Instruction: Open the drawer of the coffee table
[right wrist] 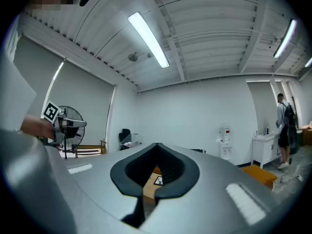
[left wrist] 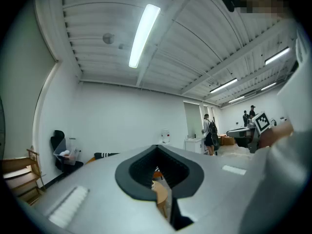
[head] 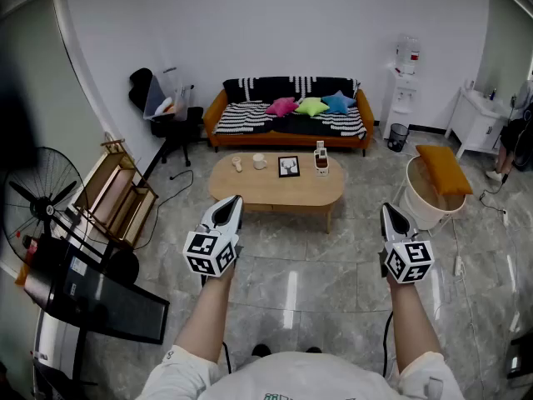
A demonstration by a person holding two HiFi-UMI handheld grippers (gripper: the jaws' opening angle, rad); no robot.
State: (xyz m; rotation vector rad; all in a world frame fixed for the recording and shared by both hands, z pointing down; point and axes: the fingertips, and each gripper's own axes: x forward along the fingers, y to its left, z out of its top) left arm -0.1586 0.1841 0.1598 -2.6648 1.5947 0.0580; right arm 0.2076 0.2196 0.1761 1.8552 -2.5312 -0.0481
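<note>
The oval wooden coffee table (head: 275, 188) stands in mid-room in front of the sofa, with cups, a small picture frame and a red item on top. No drawer front can be made out from here. My left gripper (head: 228, 207) and right gripper (head: 390, 213) are held level in the air, well short of the table's near edge, one to each side. Both are shut with nothing between the jaws. In the left gripper view the left gripper (left wrist: 157, 146) shows a strip of the table (left wrist: 161, 191) through its jaw gap. The right gripper (right wrist: 157, 144) shows the same table (right wrist: 148, 182).
An orange sofa (head: 287, 119) with cushions lines the back wall. A water dispenser (head: 405, 82) and a tub with an orange cushion (head: 433, 186) are at right. A fan (head: 33, 194), a wooden rack (head: 112, 194) and dark equipment (head: 92, 286) crowd the left. People (left wrist: 210, 130) stand far off.
</note>
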